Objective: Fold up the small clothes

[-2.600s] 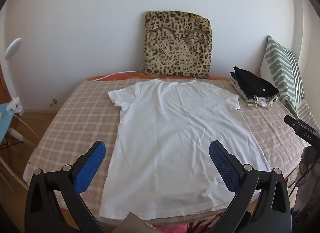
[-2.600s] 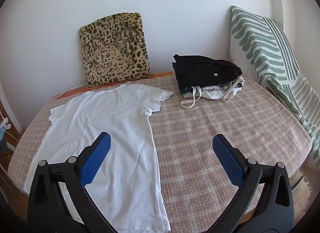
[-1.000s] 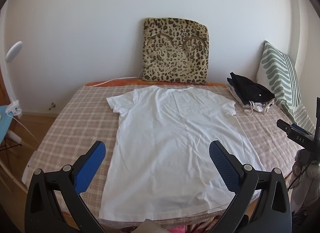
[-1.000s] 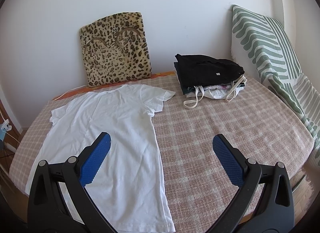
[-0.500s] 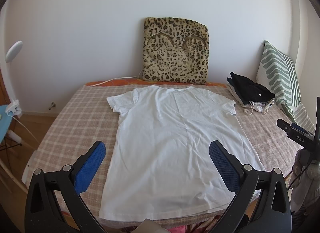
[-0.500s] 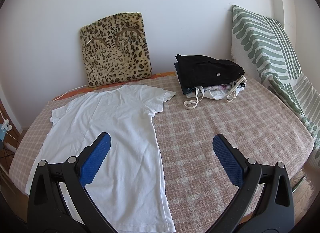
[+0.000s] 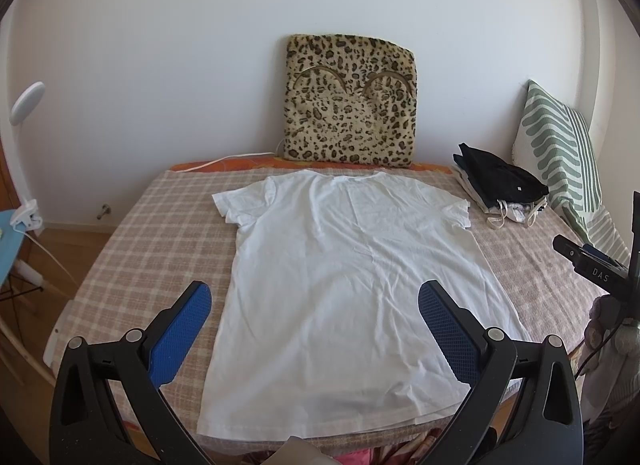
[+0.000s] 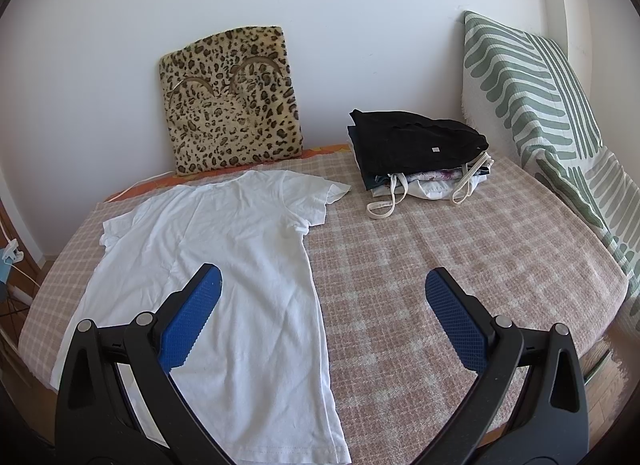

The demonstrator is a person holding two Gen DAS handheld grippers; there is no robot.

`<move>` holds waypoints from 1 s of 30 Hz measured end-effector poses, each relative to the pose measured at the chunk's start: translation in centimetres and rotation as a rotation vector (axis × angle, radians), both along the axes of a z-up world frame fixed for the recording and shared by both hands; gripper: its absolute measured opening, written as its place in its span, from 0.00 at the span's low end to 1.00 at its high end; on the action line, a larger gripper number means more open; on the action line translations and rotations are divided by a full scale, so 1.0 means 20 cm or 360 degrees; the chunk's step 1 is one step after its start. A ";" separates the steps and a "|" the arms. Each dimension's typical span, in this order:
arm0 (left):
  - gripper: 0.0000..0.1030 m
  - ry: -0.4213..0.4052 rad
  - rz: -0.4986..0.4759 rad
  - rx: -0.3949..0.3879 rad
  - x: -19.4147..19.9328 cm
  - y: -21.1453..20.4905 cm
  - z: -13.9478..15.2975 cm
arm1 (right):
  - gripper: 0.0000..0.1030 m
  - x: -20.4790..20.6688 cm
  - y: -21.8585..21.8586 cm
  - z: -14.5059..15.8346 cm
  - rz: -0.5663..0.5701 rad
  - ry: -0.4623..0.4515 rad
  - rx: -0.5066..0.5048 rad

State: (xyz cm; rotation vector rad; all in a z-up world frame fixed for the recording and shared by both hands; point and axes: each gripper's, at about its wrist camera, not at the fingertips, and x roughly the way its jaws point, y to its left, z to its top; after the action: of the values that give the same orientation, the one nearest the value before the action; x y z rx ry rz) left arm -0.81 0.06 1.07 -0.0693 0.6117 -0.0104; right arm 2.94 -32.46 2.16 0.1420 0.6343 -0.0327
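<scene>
Since 2.6 s ago your left view has drawn back slightly, so the white t-shirt (image 7: 352,273) sits a little higher and smaller in frame; nothing on the checked bedspread (image 7: 152,241) has shifted. You hold the left gripper (image 7: 315,307) spread wide above the shirt's lower half, gripping nothing. The shirt lies flat and unfolded, neckline toward the leopard cushion (image 7: 352,101), both short sleeves out, faint creases across the body. Its hem reaches the bed's near edge, partly hidden behind your gripper. At right, your right gripper (image 8: 323,292) is spread too, over the shirt's side edge. A folded clothes pile (image 8: 420,149) fills the upper right.
</scene>
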 end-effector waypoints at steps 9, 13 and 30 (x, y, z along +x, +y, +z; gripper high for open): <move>1.00 0.0008 -0.0005 -0.0003 0.00 -0.01 -0.01 | 1.00 0.00 0.00 0.00 -0.0002 -0.0002 0.0005; 1.00 0.0010 -0.0002 -0.0006 -0.01 0.00 -0.01 | 1.00 0.01 0.01 0.01 -0.0002 -0.0006 0.0011; 0.98 0.0153 -0.0030 -0.0343 0.02 0.25 -0.15 | 1.00 0.08 0.24 0.07 0.0127 -0.0058 0.0026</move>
State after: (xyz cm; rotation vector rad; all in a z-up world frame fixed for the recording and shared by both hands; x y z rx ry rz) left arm -0.46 5.07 -1.99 -0.2741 0.7057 -0.0921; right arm 4.62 -27.73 3.52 0.1329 0.6032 0.0522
